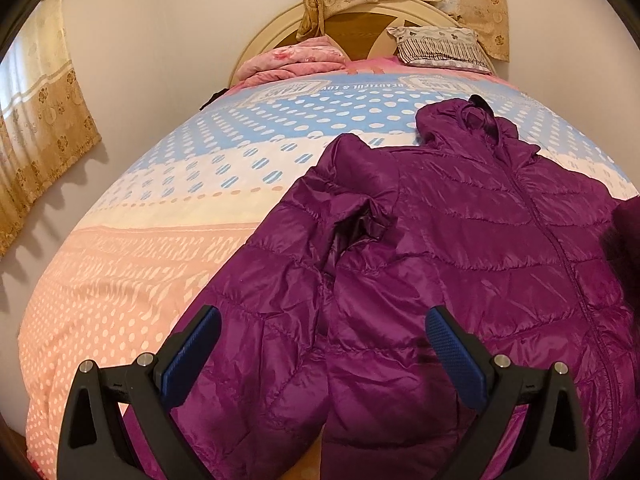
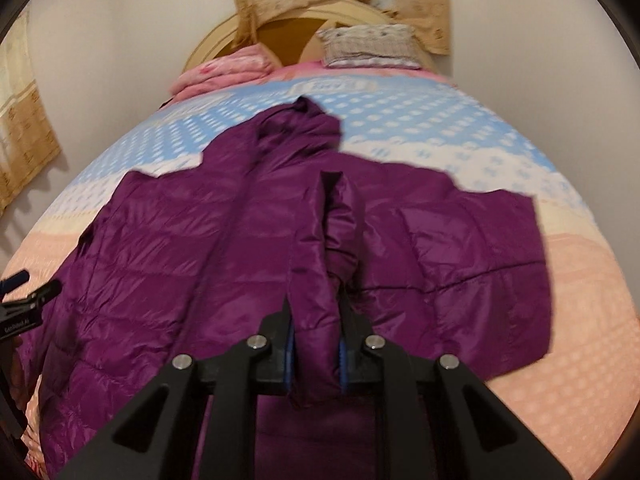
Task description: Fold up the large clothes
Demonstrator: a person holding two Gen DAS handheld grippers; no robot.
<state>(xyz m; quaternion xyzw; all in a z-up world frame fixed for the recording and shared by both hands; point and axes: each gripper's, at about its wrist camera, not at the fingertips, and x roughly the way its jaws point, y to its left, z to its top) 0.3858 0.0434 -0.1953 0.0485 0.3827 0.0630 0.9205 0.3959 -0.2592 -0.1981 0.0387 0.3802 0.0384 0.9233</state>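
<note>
A purple quilted puffer jacket [image 1: 460,216] with a hood lies spread front-up on the bed, zipper closed. My left gripper [image 1: 324,340] is open and hovers over the jacket's left sleeve [image 1: 260,280] near the hem. In the right wrist view the jacket [image 2: 180,248] fills the middle. My right gripper [image 2: 316,344] is shut on a raised fold of the jacket's right sleeve [image 2: 336,232], lifted above the body. The left gripper shows at that view's left edge [image 2: 24,292].
The bedspread [image 1: 168,208] has blue, white and peach dotted bands. A folded pink blanket [image 1: 296,60] and a patterned pillow [image 1: 440,46] lie by the rounded headboard. Curtains [image 1: 44,120] hang on the walls behind and left.
</note>
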